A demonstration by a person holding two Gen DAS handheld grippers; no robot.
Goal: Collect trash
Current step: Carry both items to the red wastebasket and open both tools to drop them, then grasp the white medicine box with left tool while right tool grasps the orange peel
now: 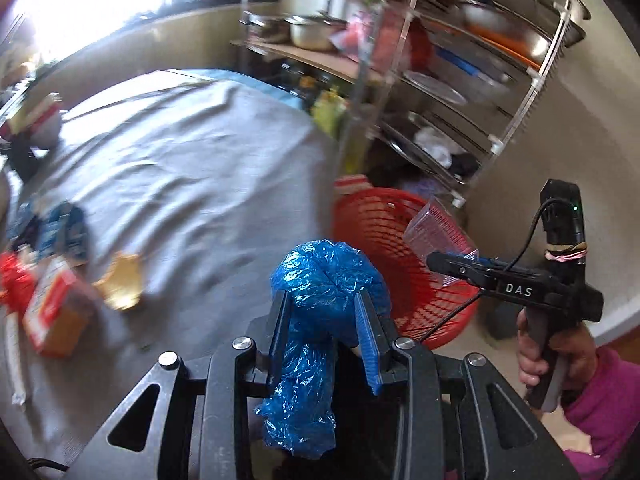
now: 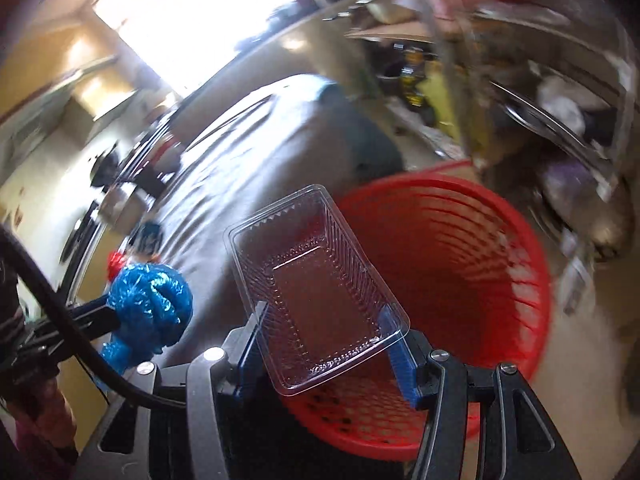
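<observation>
Left wrist view: we have the left gripper (image 1: 324, 312) closed around a crumpled blue plastic bag (image 1: 320, 280), its jaws pinching the wad at the middle with a tail hanging below. Ahead and to the right stands the red mesh plastic basket (image 1: 404, 280) on the floor, beside the bench draped in a wrinkled grey cloth (image 1: 180, 168). To drop cleanly, we judge we should carry the bag fully over the rim before letting go, since light film can drift or cling to the pads. The right gripper (image 1: 452, 266) already reaches over the basket, so we should keep the two apart. More litter waits on the cloth at left: an orange and white carton (image 1: 56, 316), a torn yellow scrap (image 1: 122, 280) and blue wrappers (image 1: 64, 232). A metal shelf rack (image 1: 460, 92) crowds the basket's far side. Right wrist view: the right gripper (image 2: 328, 344) has its jaws closed part-way on the near end of a clear ribbed plastic tray (image 2: 316, 296), which juts out tilted above the basket (image 2: 460, 264). The tray looks springy, so we would open wide and let it slide in lengthwise. The blue bag (image 2: 148, 300) sits at left.
</observation>
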